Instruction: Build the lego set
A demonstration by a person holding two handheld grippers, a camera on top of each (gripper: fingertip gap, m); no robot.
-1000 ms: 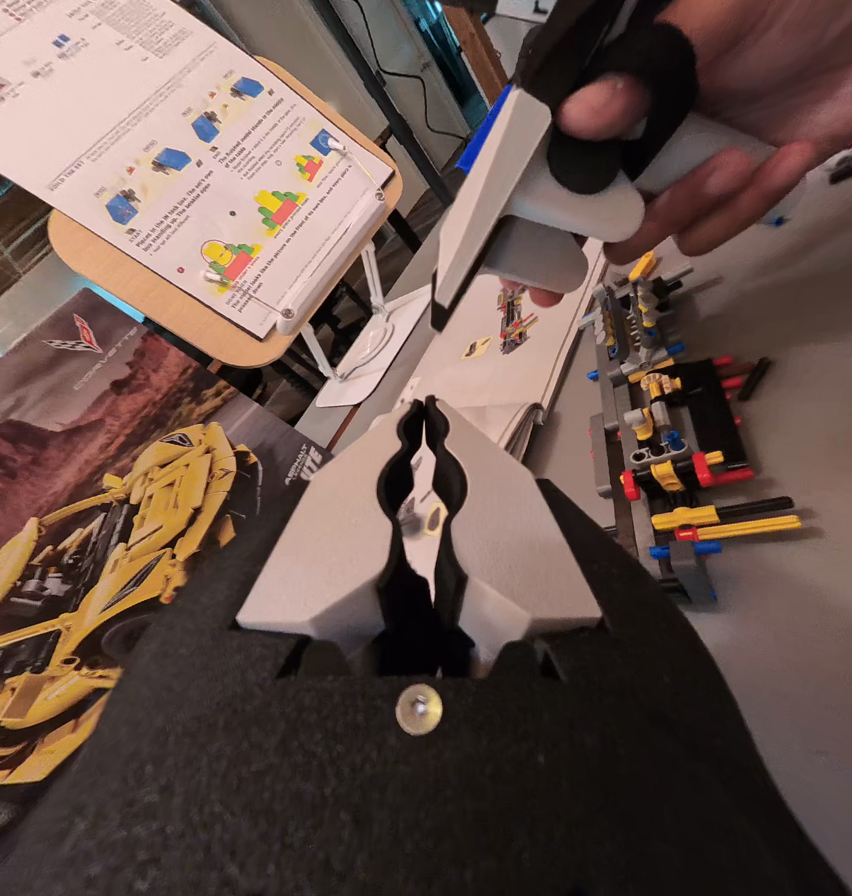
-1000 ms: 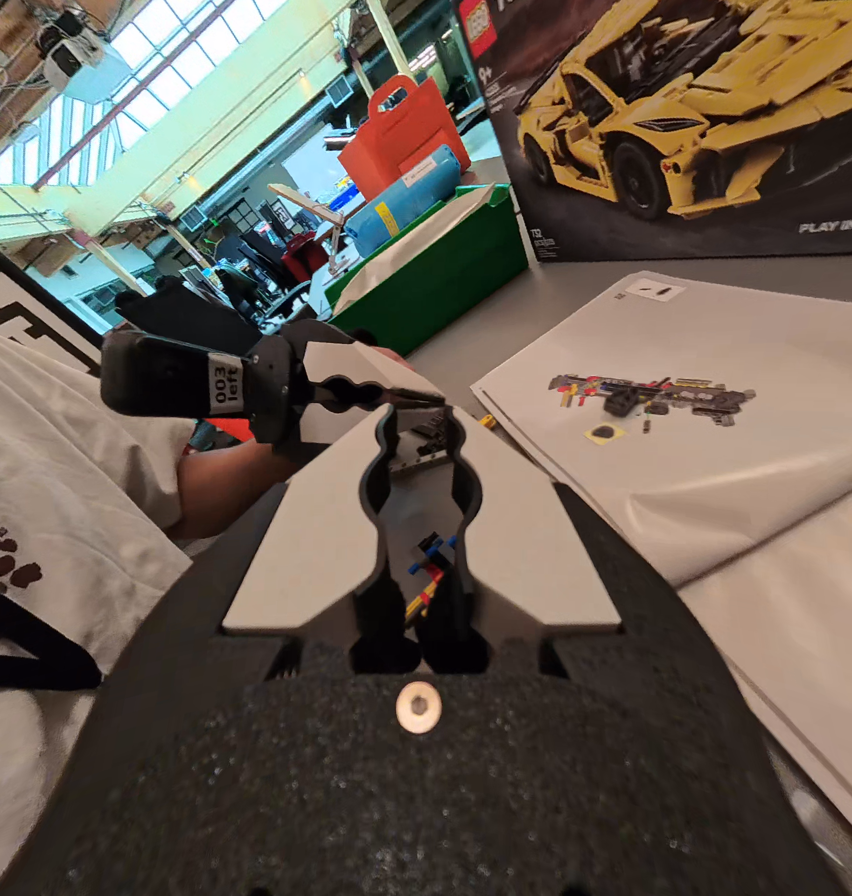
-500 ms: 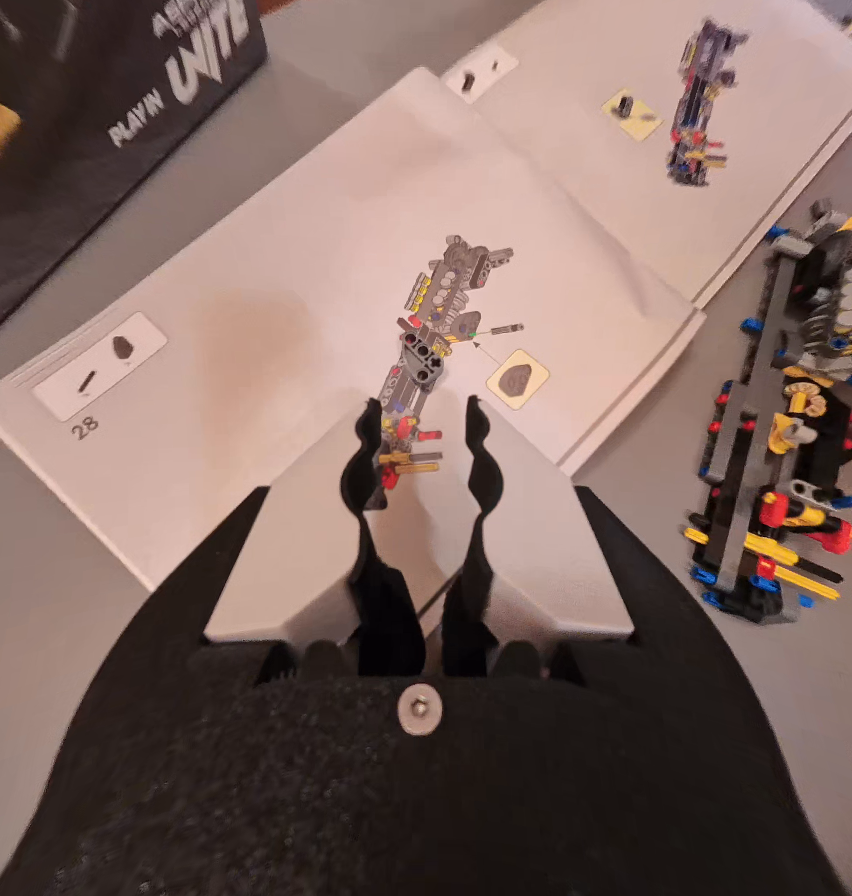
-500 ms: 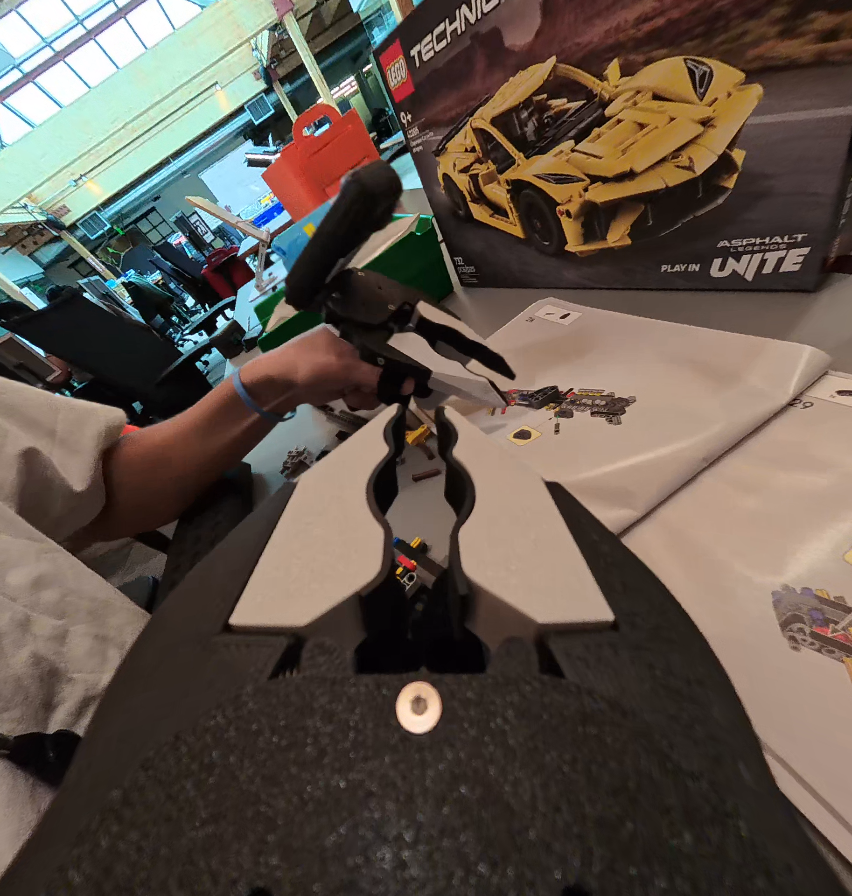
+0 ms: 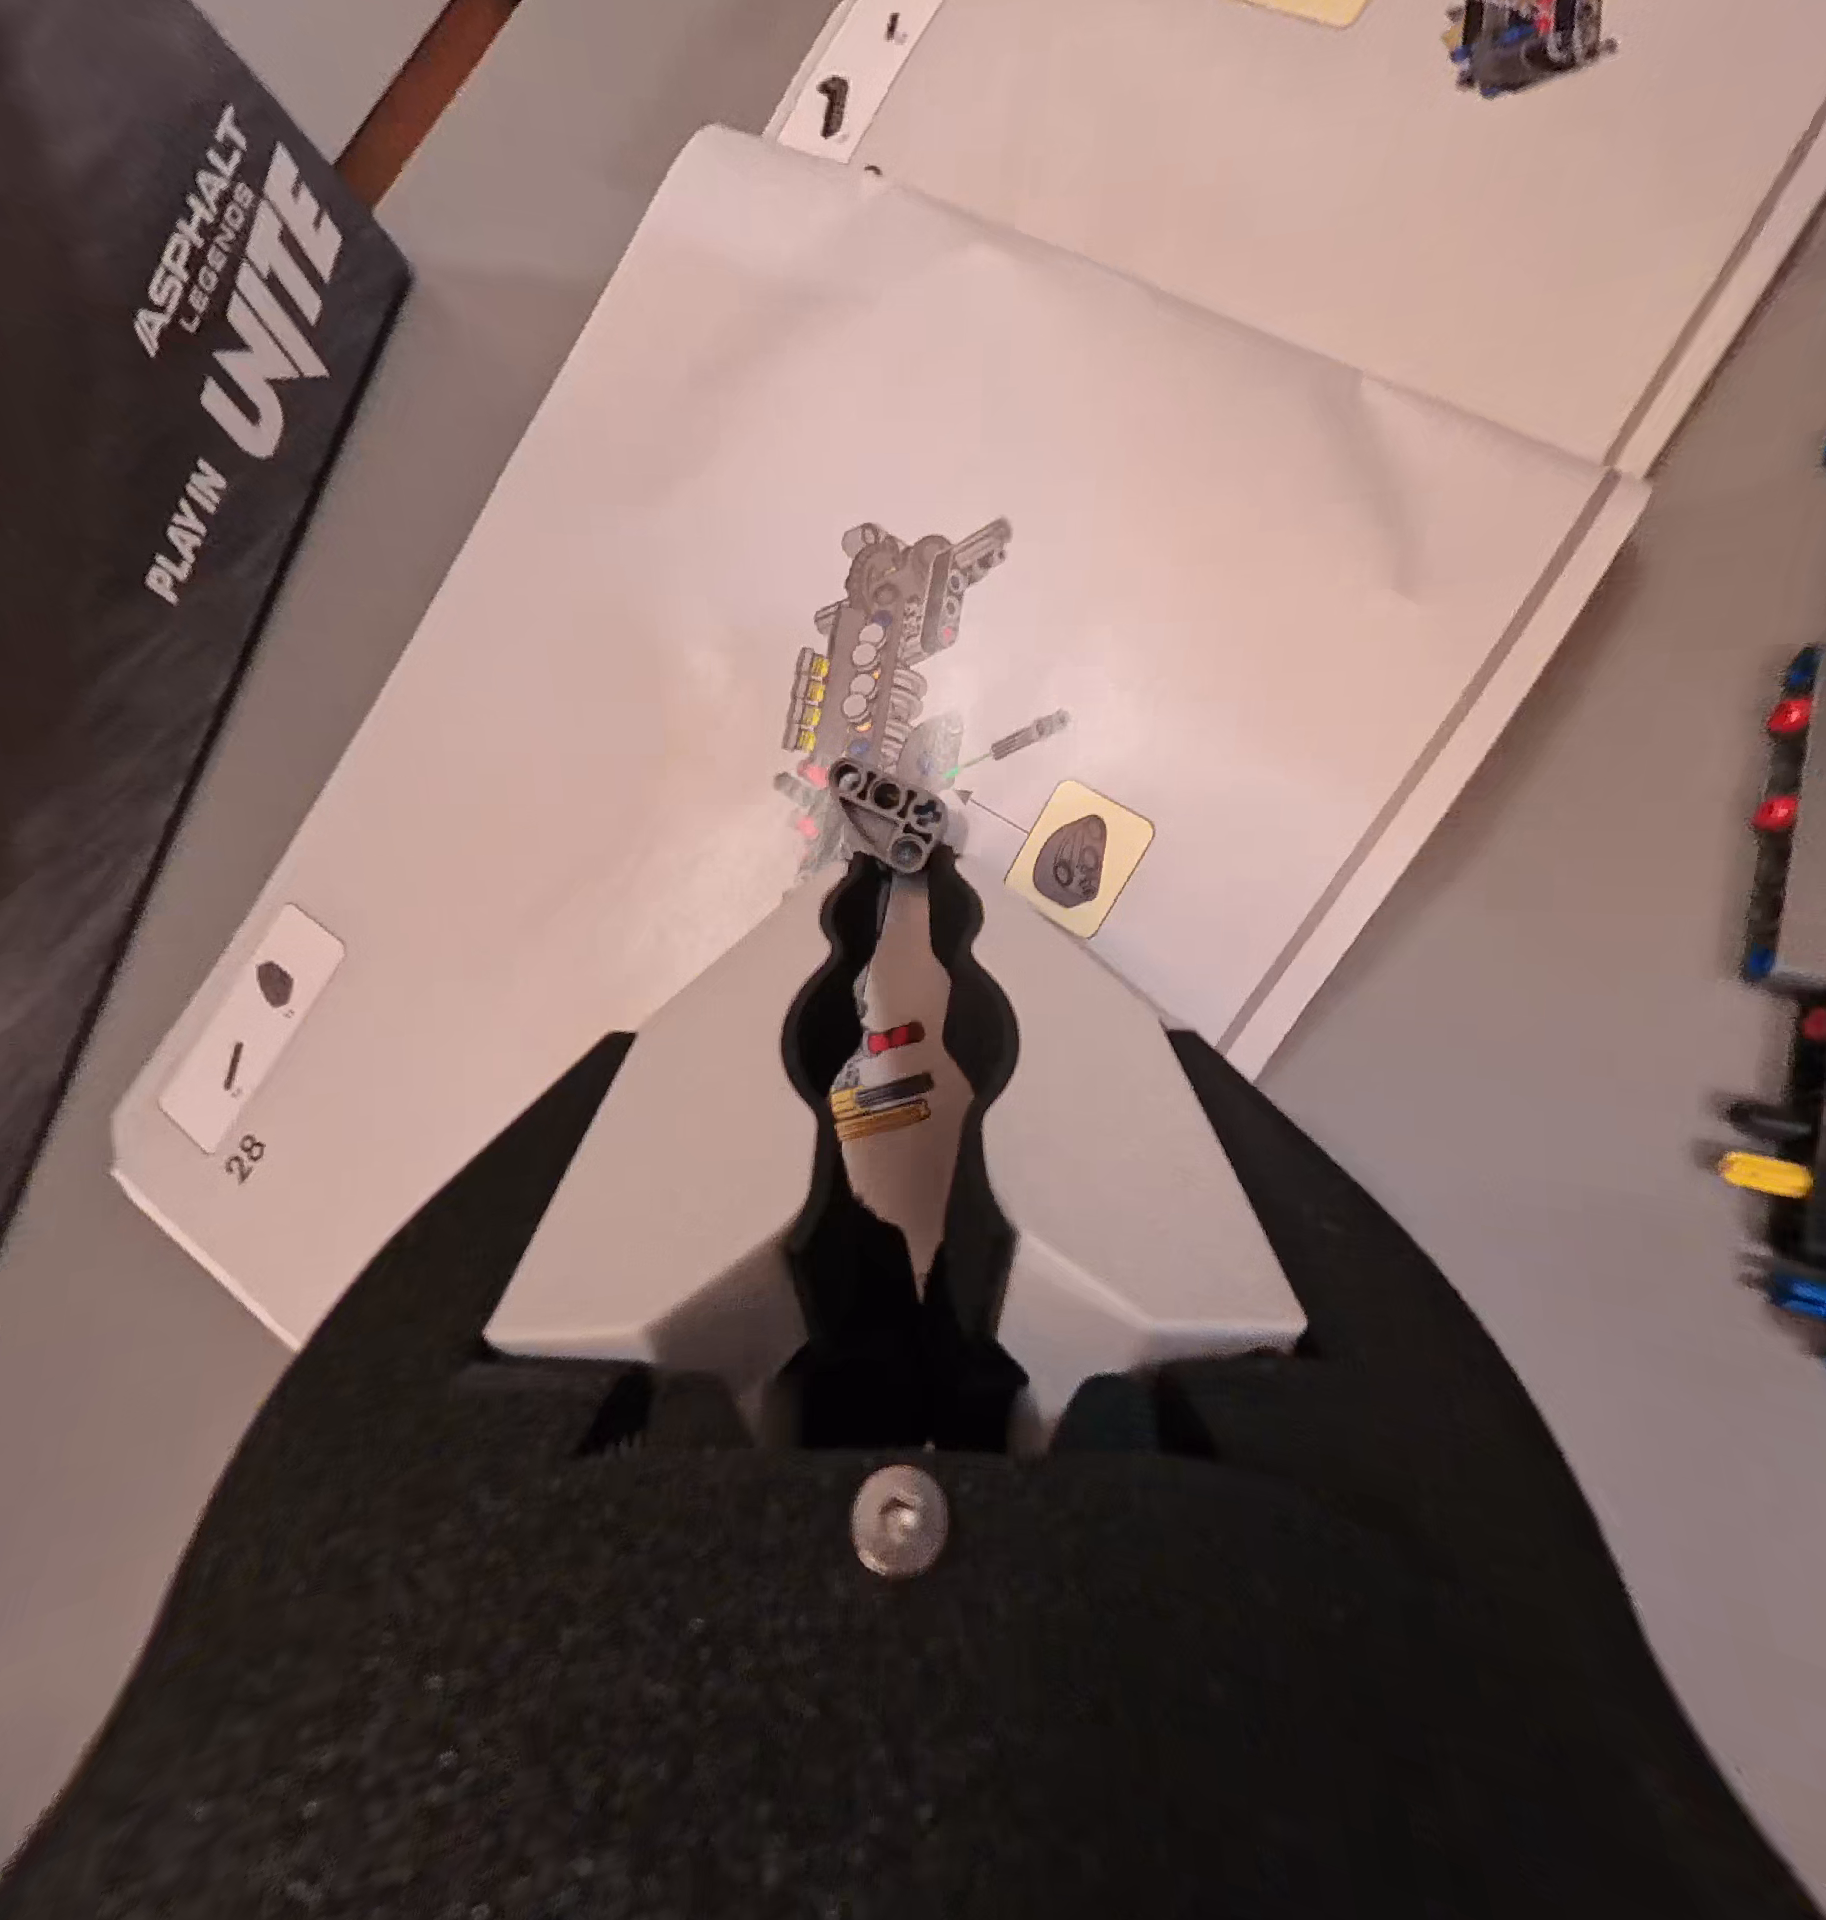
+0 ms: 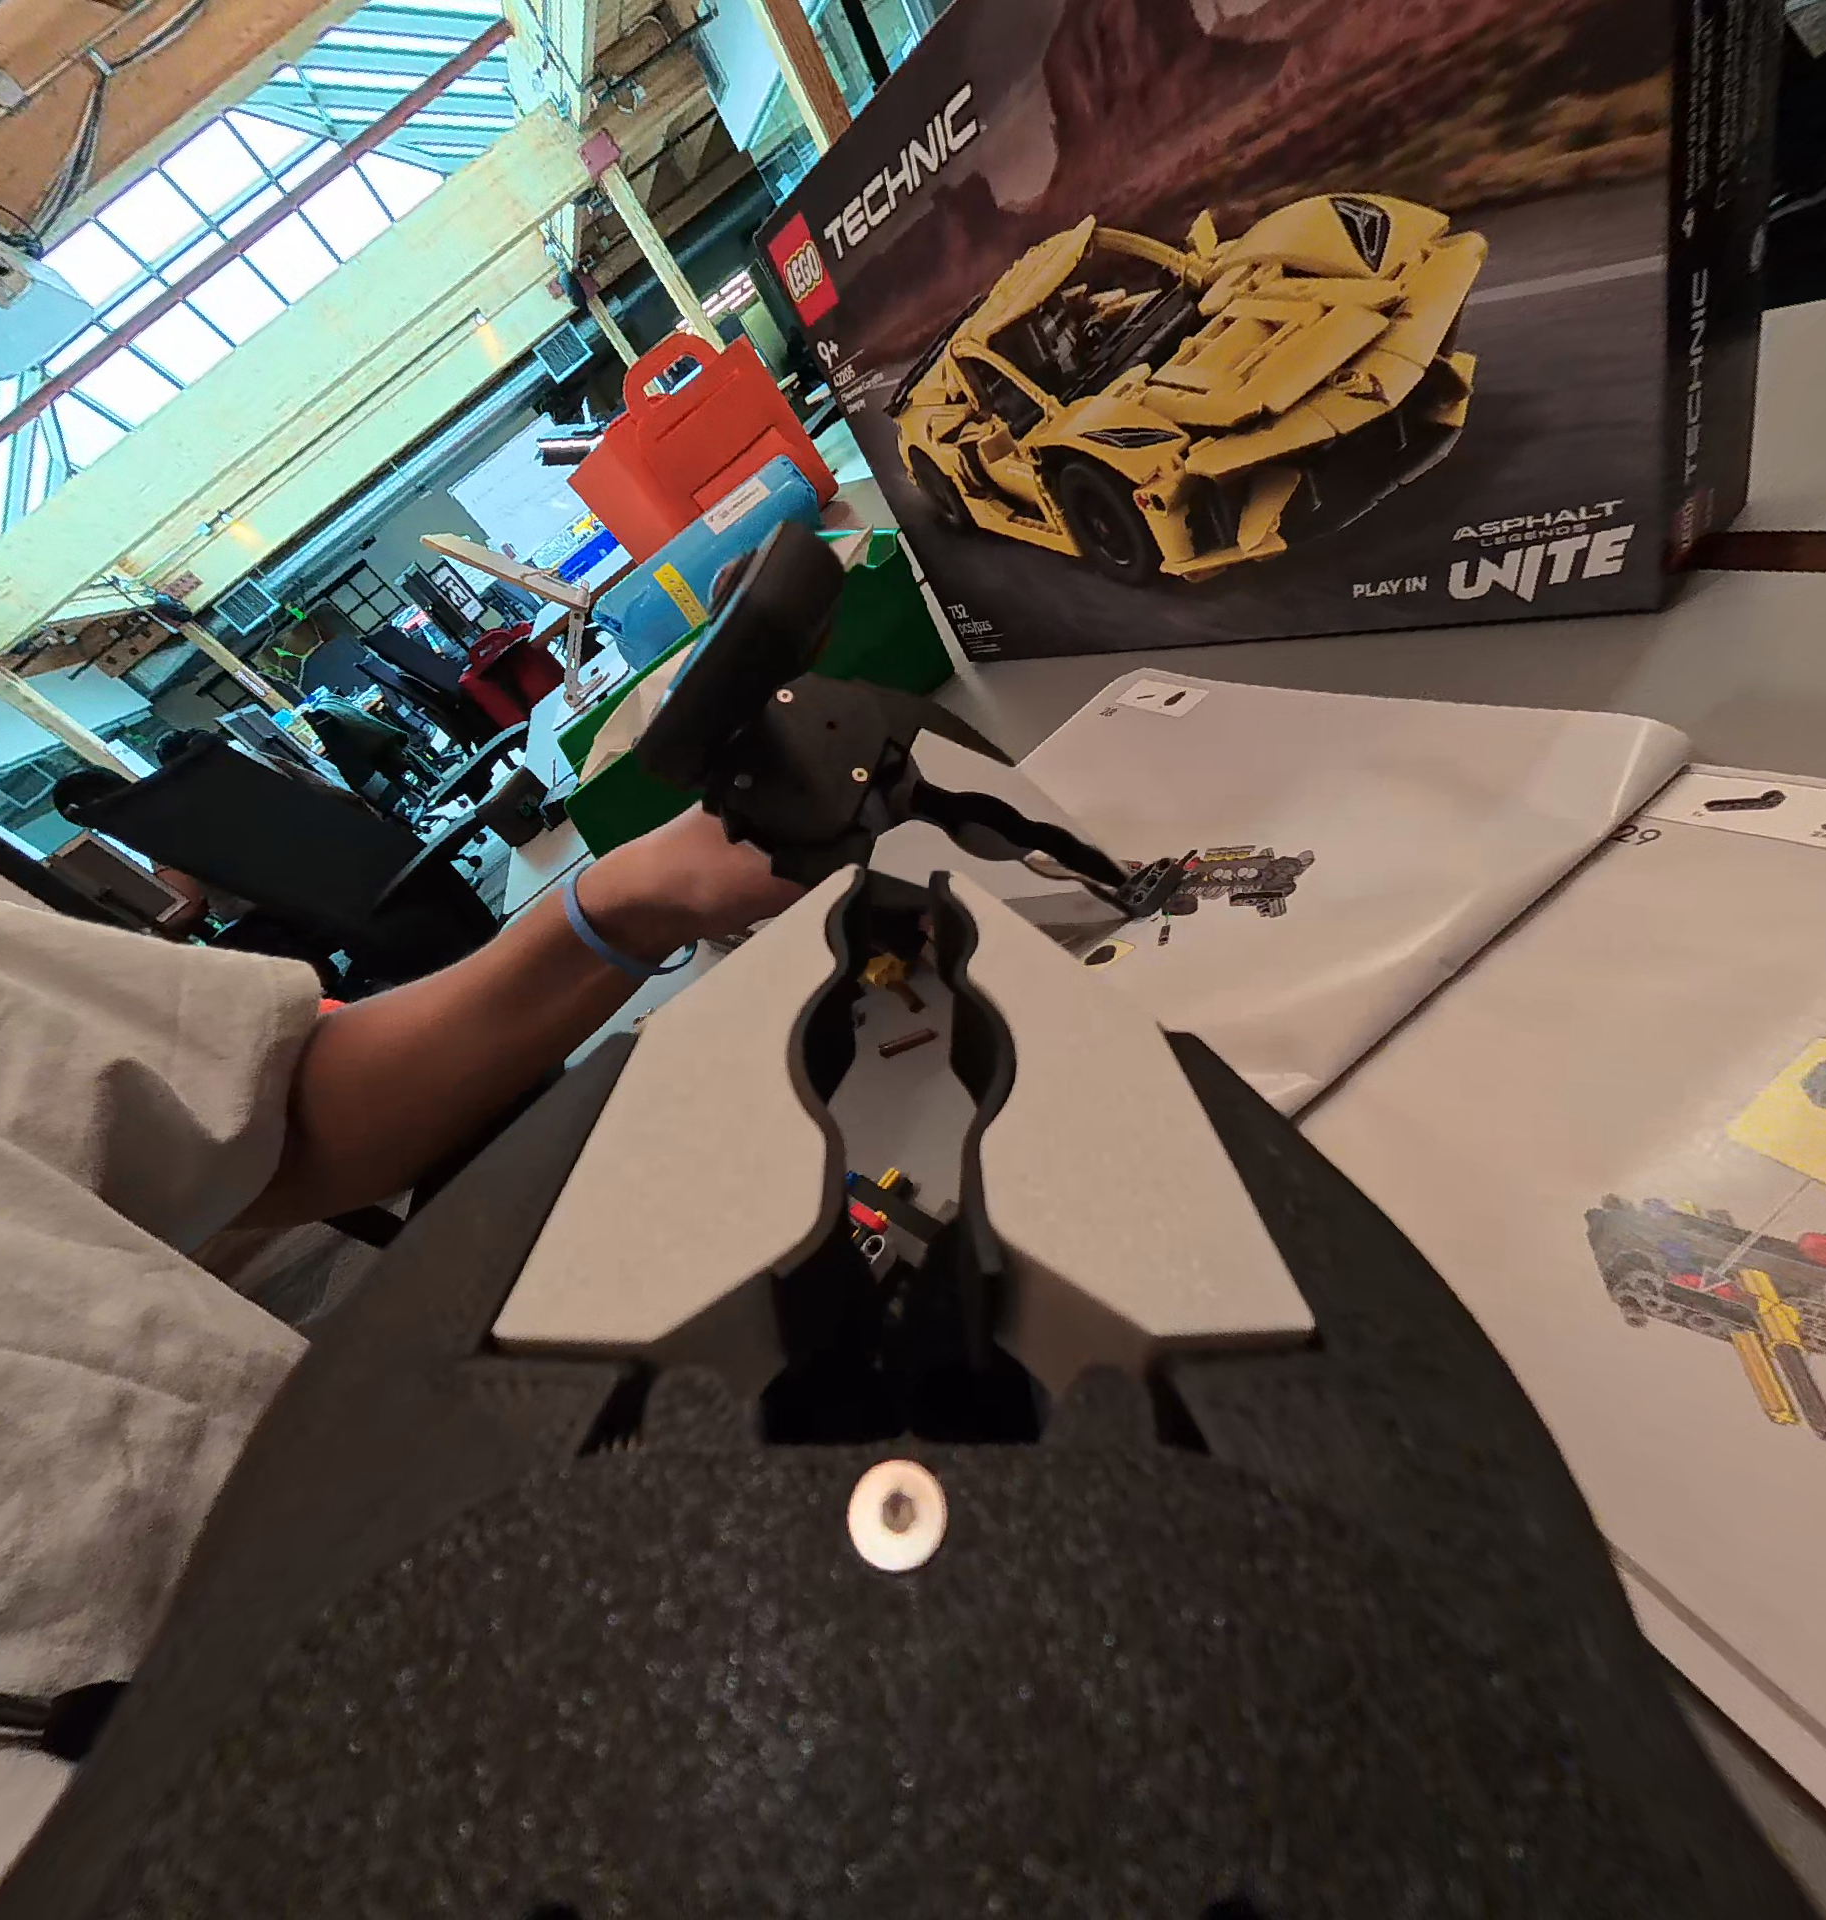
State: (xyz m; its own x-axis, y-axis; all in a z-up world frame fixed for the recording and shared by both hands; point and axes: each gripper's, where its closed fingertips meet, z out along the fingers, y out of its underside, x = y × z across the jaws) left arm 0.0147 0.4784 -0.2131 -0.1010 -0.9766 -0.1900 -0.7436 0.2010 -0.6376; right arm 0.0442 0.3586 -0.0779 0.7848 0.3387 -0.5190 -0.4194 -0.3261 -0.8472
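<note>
My left gripper [image 5: 893, 878] is shut on one corner of a dark grey triangular Technic piece [image 5: 893, 816] over the open instruction booklet [image 5: 1044, 416]. The right wrist view shows the same: the left gripper [image 6: 1122, 871] pinches the grey piece [image 6: 1158, 878] just above the page [image 6: 1408, 810]. My right gripper [image 6: 898, 896] hovers above the table with its fingers slightly apart and nothing between them. The partly built chassis [image 5: 1813, 935] lies at the right edge of the left wrist view. It also shows between my right fingers [image 6: 878, 1226].
The set's box [image 6: 1252, 364] stands behind the booklet and shows in the left wrist view [image 5: 161, 416]. A green bin [image 6: 888, 623] and an orange bag [image 6: 701, 436] sit beyond. A person's forearm [image 6: 473, 997] reaches across. Small loose pins [image 6: 909, 1042] lie on the table. One gripper's finger ends stand about 20 cm off the other's.
My left gripper swung down from the box to the booklet, opened wide, then closed on the grey piece. My right gripper tilted toward the box and its fingers narrowed a little.
</note>
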